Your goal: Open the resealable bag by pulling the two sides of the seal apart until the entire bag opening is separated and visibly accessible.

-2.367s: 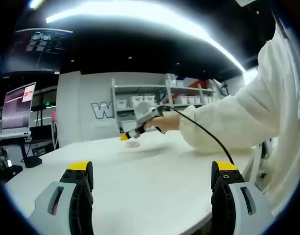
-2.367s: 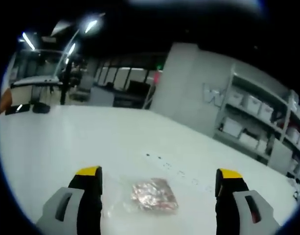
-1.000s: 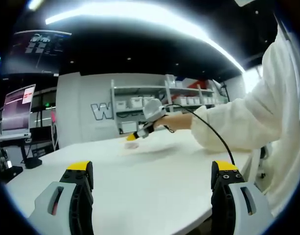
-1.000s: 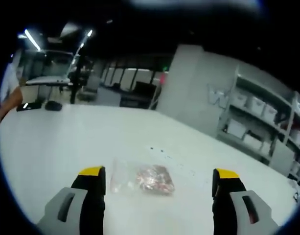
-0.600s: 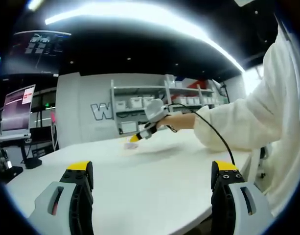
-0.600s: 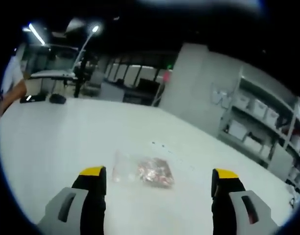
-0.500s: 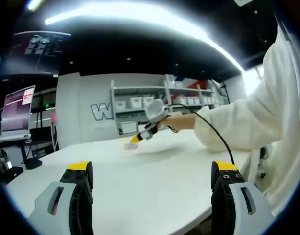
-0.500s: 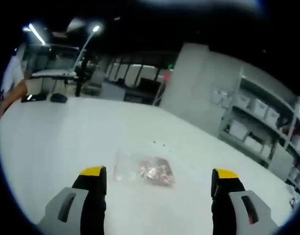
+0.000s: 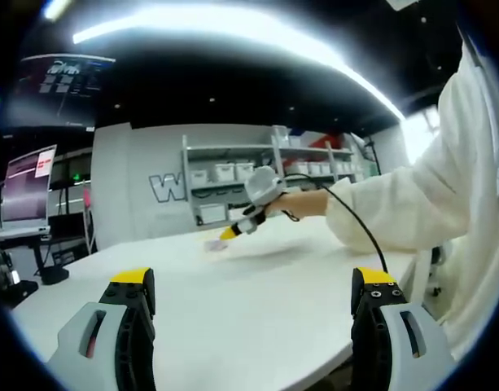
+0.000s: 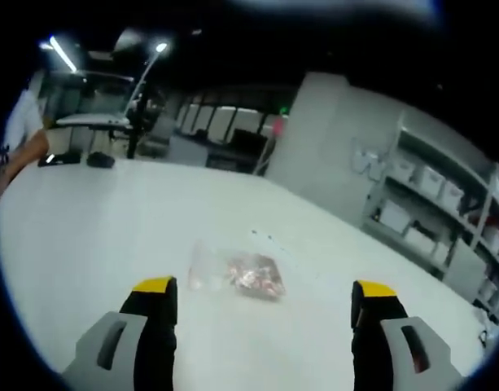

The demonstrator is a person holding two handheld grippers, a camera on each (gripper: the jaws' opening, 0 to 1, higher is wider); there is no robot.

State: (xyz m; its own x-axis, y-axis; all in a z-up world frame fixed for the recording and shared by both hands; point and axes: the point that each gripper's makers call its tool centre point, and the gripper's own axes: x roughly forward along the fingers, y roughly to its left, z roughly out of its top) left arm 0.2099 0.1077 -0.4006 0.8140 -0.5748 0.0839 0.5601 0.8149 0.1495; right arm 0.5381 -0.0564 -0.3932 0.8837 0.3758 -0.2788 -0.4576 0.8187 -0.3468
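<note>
A clear resealable bag (image 10: 235,275) with a reddish-brown clump inside lies flat on the white table (image 10: 86,236). My right gripper (image 10: 263,303) hovers open just short of it, the bag sitting ahead between its yellow-tipped jaws. In the left gripper view the same bag (image 9: 216,245) is a small pale patch far across the table, and the right gripper (image 9: 233,231) hangs just above it, held by a hand with a white sleeve (image 9: 396,212). My left gripper (image 9: 253,287) is open and empty, low over the near part of the table, well apart from the bag.
A black cable (image 9: 347,224) runs from the right gripper back along the sleeve. Shelving with white bins (image 9: 233,175) stands against the far wall. A monitor (image 9: 25,191) sits at the left. A person's arm (image 10: 17,155) shows at the table's far left edge.
The right gripper has lifted and drawn back a little, so the bag sits further ahead between its jaws. The left gripper has stayed put.
</note>
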